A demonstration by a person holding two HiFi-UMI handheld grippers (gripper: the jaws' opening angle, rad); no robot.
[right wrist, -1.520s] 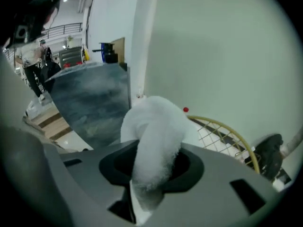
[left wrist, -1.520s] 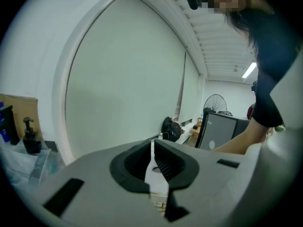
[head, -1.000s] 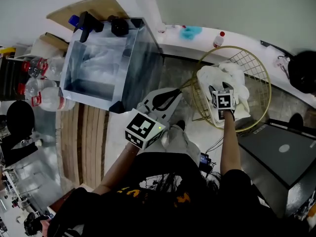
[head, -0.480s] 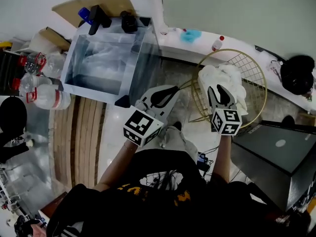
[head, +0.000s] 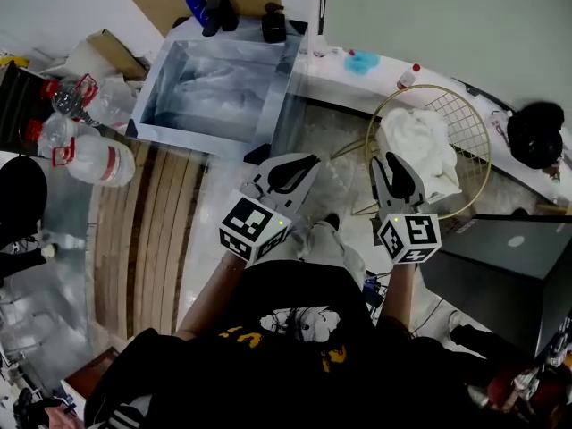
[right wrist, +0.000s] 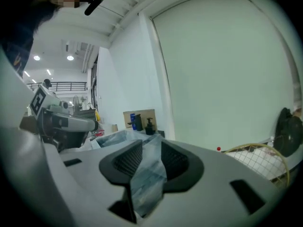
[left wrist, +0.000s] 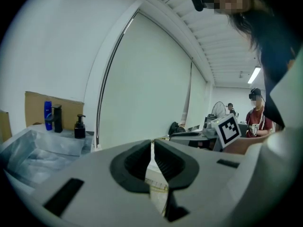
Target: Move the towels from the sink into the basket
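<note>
Looking along the right gripper (right wrist: pixel 151 143), its jaws had just been closing but stood a little apart with nothing between them, only the sink (head: pixel 279 96) showing through the gap. The left gripper (head: pixel 313 160) sat beside it, clenched on nothing. A white towel (head: pixel 413 146) lay in the wire basket (head: pixel 466 119) at the far right. Couldn't tell if more cloth was left in the sink at far left. My guess was a trip back there, so spread the jaws wide first, drop in from above and pinch a cloth fold.
</note>
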